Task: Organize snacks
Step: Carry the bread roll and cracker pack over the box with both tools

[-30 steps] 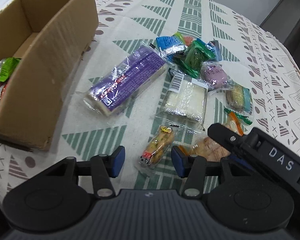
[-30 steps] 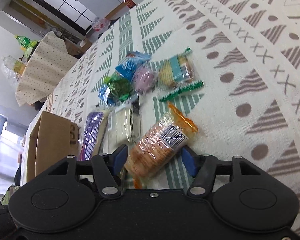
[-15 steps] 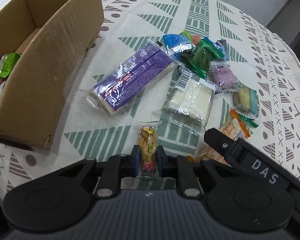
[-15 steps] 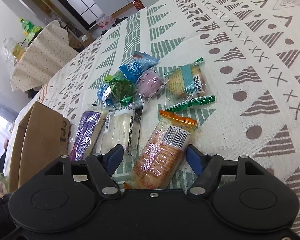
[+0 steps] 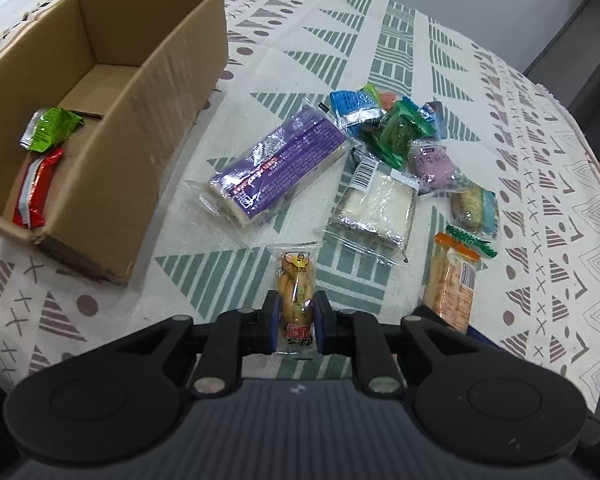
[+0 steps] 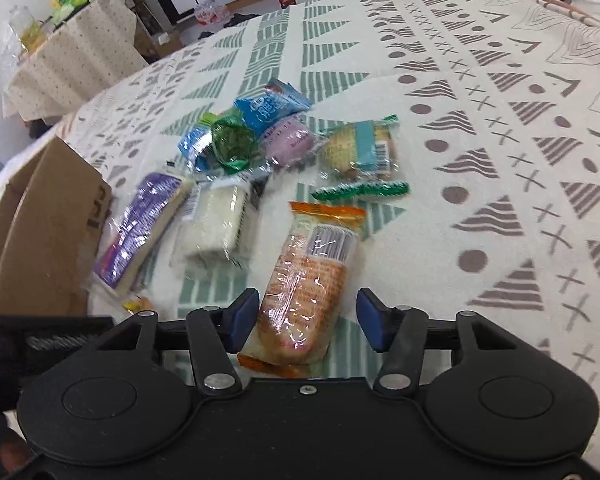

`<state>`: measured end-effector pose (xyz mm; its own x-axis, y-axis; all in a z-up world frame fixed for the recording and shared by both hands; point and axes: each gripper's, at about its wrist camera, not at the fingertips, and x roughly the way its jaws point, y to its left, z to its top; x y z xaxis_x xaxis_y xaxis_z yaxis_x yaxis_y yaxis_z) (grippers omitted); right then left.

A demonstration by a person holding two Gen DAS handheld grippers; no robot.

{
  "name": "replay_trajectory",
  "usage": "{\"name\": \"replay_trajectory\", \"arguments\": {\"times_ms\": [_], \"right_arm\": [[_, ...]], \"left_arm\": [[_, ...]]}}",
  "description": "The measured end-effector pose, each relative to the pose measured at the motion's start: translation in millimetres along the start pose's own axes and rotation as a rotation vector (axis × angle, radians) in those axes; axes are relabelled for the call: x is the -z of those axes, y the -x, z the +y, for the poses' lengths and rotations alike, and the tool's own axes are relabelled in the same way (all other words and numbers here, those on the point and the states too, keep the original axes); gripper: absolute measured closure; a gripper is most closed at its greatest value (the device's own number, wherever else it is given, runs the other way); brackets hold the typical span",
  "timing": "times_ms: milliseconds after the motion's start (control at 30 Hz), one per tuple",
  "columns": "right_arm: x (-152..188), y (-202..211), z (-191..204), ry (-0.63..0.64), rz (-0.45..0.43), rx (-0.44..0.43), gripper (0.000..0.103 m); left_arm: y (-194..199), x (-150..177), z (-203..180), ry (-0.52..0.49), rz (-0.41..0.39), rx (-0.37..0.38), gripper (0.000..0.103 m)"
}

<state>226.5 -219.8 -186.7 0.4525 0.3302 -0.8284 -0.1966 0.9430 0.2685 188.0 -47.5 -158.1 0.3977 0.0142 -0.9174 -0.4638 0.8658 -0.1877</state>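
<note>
Left tongs [image 5: 296, 316] clamp yellow snack pack [image 5: 296, 292] by tail, may slip; right tongs [image 6: 306, 320] closing, gapped, around orange cracker pack [image 6: 308, 280], could skid.

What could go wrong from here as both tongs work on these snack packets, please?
1. The left tongs pinch only the lower end of the yellow packet; it might swing or slip on the way to the box.
2. The right tongs, just closing, straddle the orange packet off-centre; one pad touches first, so they may push it askew.
3. The glossy wrap could slide.
</note>
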Motion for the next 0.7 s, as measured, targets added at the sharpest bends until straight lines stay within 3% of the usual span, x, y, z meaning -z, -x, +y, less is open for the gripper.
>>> {"name": "replay_trajectory", "arguments": {"times_ms": [167, 333, 700], "right_arm": [[7, 7, 0, 0.010, 0.009, 0.056, 0.068], [9, 26, -10, -0.078, -0.014, -0.001, 0.069], [3, 79, 4, -0.083, -0.125, -0.091, 0.069]], "left_arm": [[19, 4, 4, 0.002, -0.027, 0.012, 0.087], [38, 7, 10, 0.006, -0.055, 0.026, 0.087], [81, 9, 18, 0.001, -0.127, 0.062, 0.087]]}}
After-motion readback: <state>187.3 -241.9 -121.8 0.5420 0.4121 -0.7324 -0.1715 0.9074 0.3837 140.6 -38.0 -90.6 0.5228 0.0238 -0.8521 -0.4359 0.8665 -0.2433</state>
